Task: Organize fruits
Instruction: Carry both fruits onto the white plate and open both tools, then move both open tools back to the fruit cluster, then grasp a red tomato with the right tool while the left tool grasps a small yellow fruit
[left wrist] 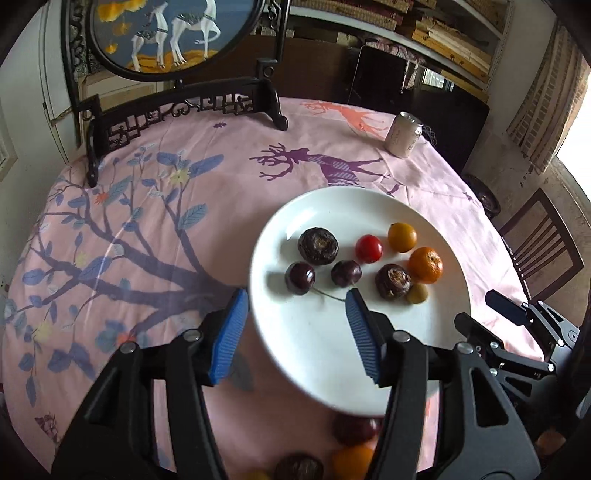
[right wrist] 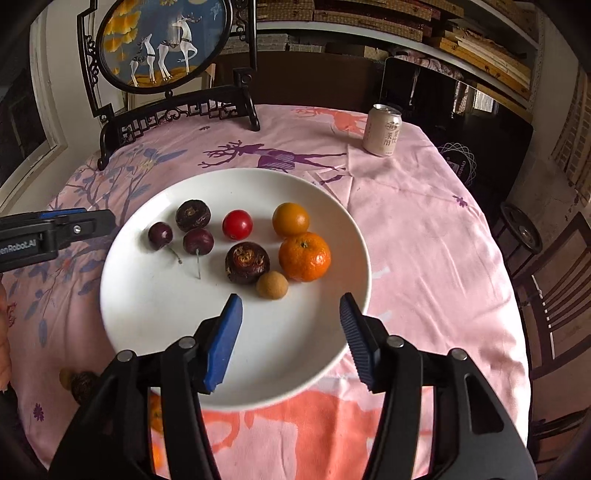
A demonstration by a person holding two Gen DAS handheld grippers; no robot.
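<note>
A white plate (right wrist: 155,314) on the pink cloth (right wrist: 424,240) holds two cherries (right wrist: 198,240), two water chestnuts (right wrist: 246,263), a tomato (right wrist: 237,224), a mandarin (right wrist: 304,256), an orange fruit (right wrist: 290,219) and a longan (right wrist: 272,284). The right gripper (right wrist: 288,306) hovers over the plate's near edge, jaws apart and empty. The left gripper (left wrist: 295,301) straddles the plate's left rim, jaws also apart; a can (right wrist: 382,129) stands well beyond.

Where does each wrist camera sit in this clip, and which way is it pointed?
Left wrist: behind the open left gripper, above the white plate's near-left rim, facing the framed deer screen; the right gripper shows at right.
Right wrist: behind the open right gripper, above the plate's near-right part, facing the same way; the left gripper shows at left.
Shared: plate, mandarin, red tomato, can, pink tablecloth.
</note>
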